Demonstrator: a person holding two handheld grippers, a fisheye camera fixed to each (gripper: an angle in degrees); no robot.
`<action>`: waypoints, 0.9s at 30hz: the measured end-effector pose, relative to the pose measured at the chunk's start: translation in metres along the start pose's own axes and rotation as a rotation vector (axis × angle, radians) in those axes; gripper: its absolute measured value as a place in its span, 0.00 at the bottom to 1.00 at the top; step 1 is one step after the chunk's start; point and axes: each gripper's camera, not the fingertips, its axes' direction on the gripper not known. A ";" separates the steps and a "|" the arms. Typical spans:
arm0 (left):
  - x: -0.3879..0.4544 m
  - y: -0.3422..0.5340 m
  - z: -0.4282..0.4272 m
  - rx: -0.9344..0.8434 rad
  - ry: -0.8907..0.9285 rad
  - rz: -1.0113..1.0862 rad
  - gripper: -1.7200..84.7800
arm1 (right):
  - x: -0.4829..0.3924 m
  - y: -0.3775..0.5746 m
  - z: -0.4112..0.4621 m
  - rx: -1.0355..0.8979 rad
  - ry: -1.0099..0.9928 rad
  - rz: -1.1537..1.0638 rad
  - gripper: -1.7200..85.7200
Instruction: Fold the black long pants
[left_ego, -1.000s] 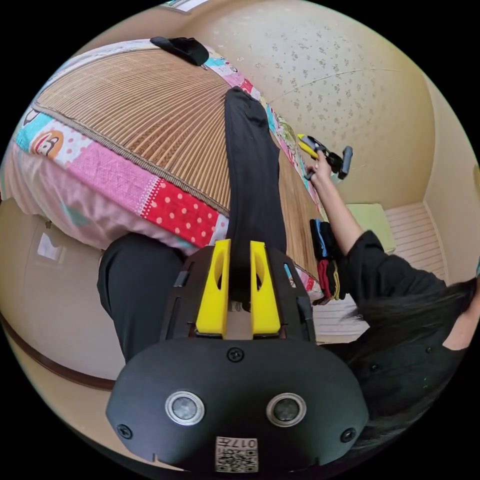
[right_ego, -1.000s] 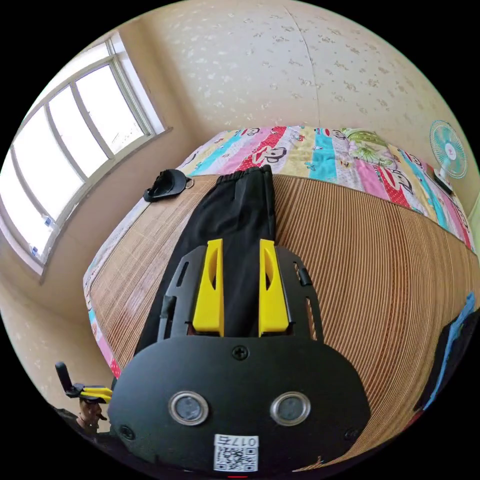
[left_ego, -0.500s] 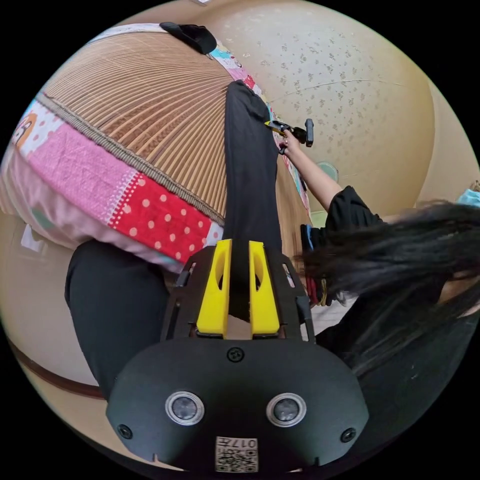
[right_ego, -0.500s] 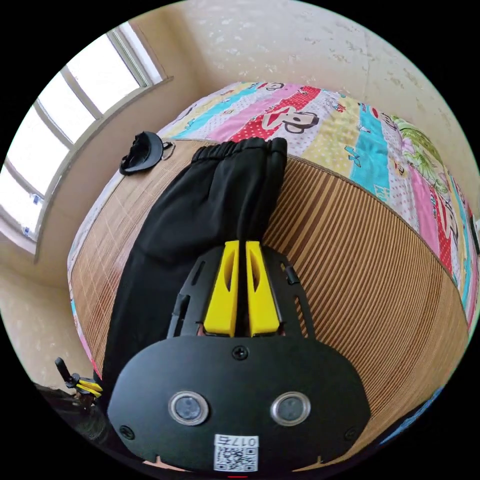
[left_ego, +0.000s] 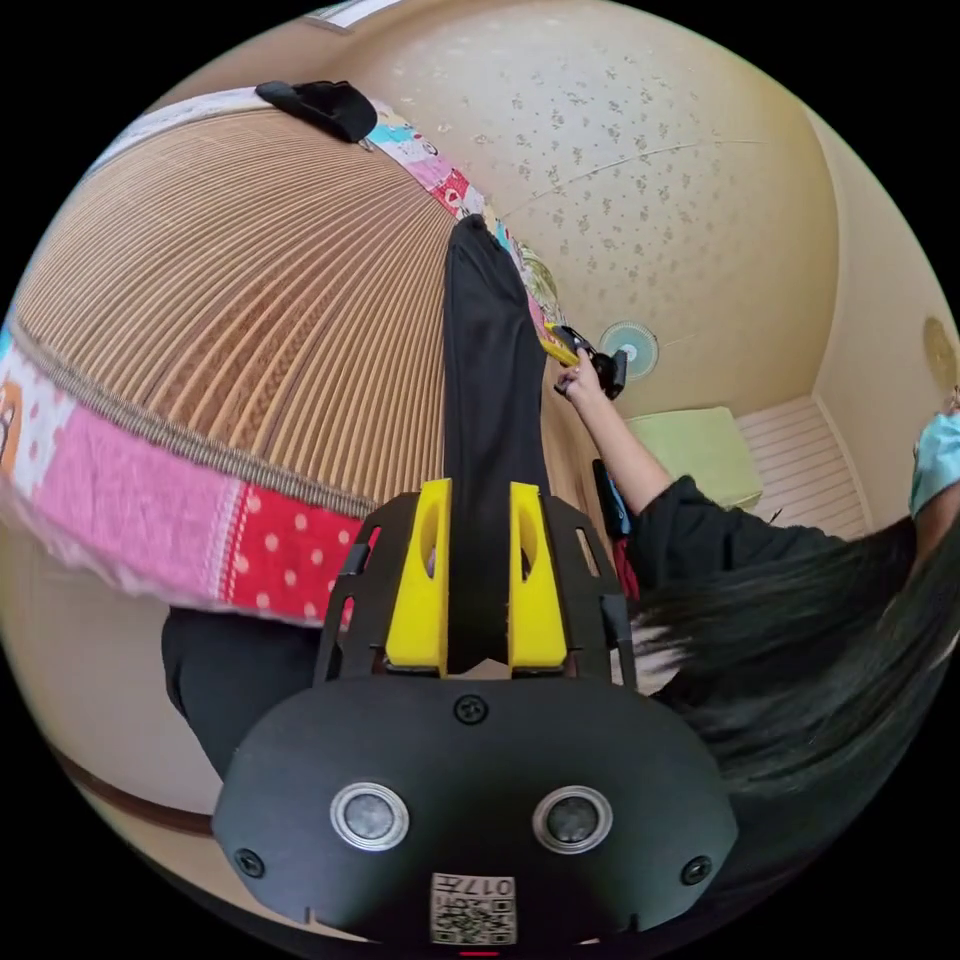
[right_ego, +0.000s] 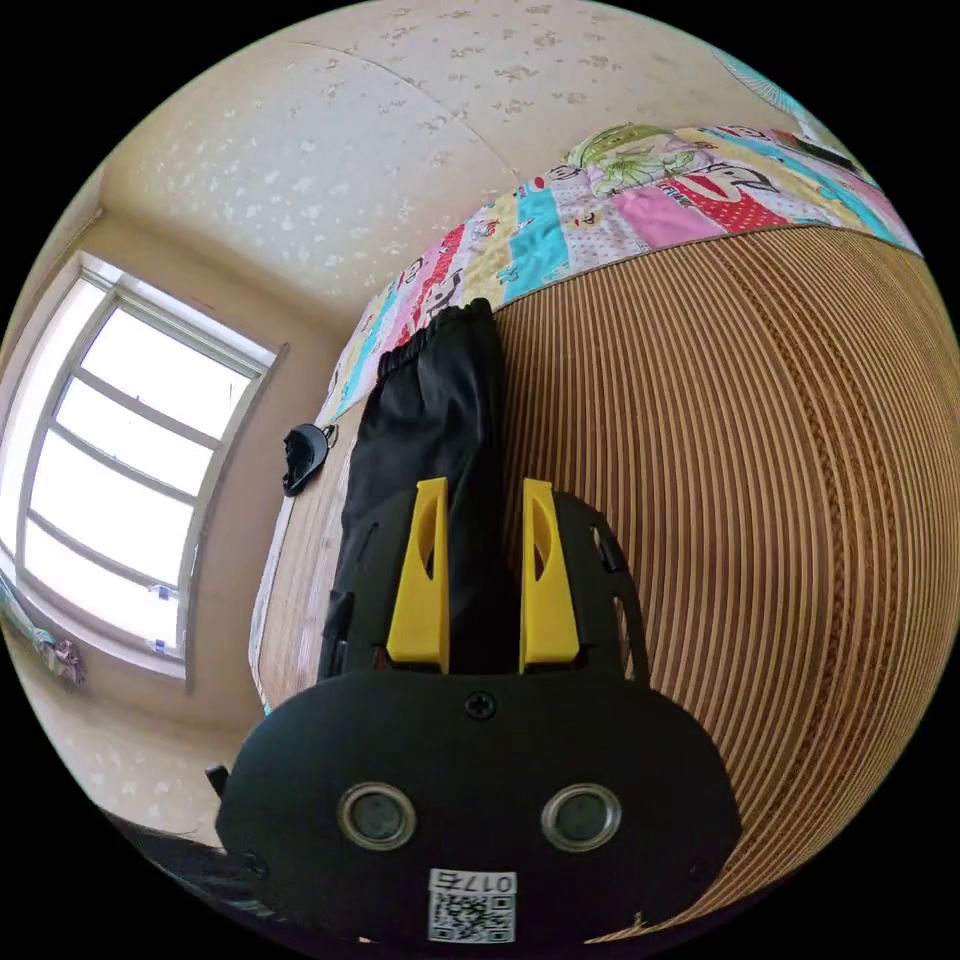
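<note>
The bed sat against a pale speckled wall, a slatted mat (left_ego: 250, 300) spread over a bright patchwork quilt (left_ego: 140, 500). Away at the mat's far corner lay a small dark item (left_ego: 320, 100). Down the middle ran the black pants (left_ego: 490, 370), folded long and narrow, flat on the mat, one end hanging off the bed's edge. There the left gripper (left_ego: 477, 570) stood, its yellow jaws parted, the cloth running between them — I couldn't tell if they pressed it. To the right, the person's arm (left_ego: 625, 450) reached out straight over the bed, hand (left_ego: 580, 380) wrapped round the other tool's handle beside the pants.

In the right gripper view, a window (right_ego: 120, 480) glowed at left. The right gripper (right_ego: 485, 570) hung over the pants' (right_ego: 430, 420) upper part, jaws spread, waistband beyond at the quilt's (right_ego: 600, 220) border.
</note>
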 end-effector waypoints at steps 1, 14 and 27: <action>-0.002 -0.009 0.002 -0.009 -0.001 0.006 0.13 | 0.000 0.013 -0.007 -0.013 -0.010 -0.010 0.15; -0.030 -0.126 0.079 -0.068 -0.067 0.118 0.15 | -0.003 0.245 -0.100 -0.016 -0.250 0.004 0.15; -0.062 -0.080 0.044 -0.170 0.355 -0.117 0.07 | -0.007 0.271 -0.175 -0.105 -0.571 0.134 0.06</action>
